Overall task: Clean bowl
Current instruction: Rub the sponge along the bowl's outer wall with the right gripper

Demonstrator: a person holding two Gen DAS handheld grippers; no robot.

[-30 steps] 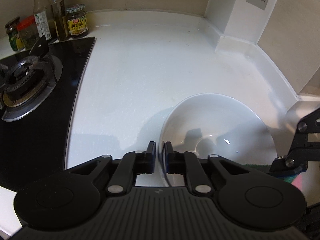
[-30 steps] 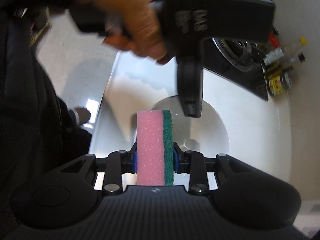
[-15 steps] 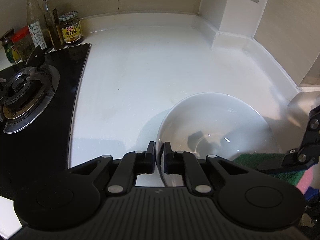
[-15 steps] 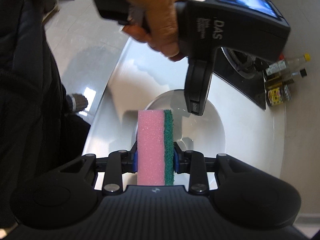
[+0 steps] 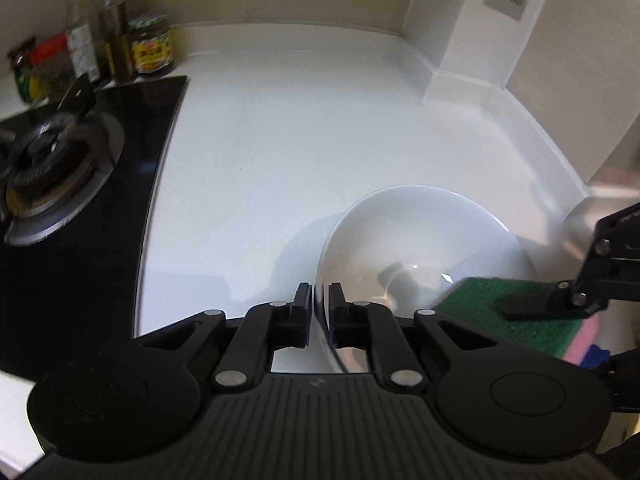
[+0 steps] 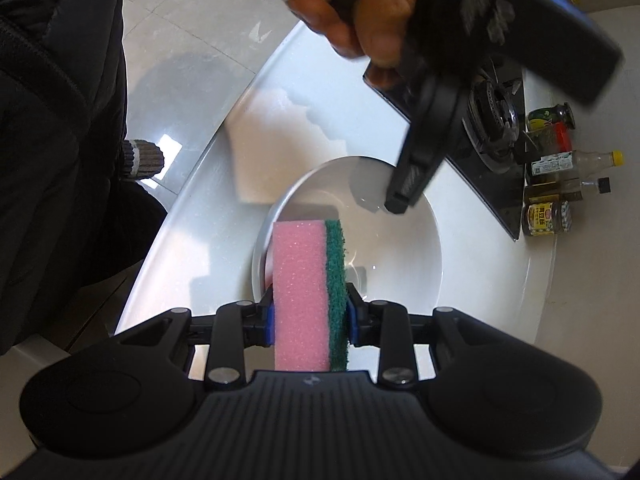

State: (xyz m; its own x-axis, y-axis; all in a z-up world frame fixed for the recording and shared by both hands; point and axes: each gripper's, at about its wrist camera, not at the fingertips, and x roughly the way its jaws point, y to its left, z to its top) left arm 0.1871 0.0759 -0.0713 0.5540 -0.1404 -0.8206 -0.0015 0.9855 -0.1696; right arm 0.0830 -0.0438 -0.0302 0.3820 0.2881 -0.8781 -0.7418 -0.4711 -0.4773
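Note:
A white bowl [image 5: 420, 240] sits on the white counter [image 5: 300, 120], tipped up on one side. My left gripper [image 5: 320, 304] straddles its near rim and its jaws are opening. The thin rim stands between the pads with a small gap showing. In the right wrist view the left gripper [image 6: 400, 200] is blurred, held by a hand [image 6: 372, 12] above the bowl [image 6: 400, 264]. My right gripper [image 6: 310, 320] is shut on a pink and green sponge [image 6: 308, 280], which hangs over the bowl's edge. In the left wrist view the sponge [image 5: 480, 312] shows its green side at the bowl's right rim.
A black gas stove [image 5: 52, 168] fills the left of the counter, with sauce bottles and jars [image 5: 116, 48] behind it. A wall pillar [image 5: 460, 40] closes the far right corner. The person's dark jacket [image 6: 48, 120] stands at the counter's front edge.
The sponge in my right gripper has come further over the bowl's right rim. My left jaws stand slightly wider around the near rim. The right view has rolled.

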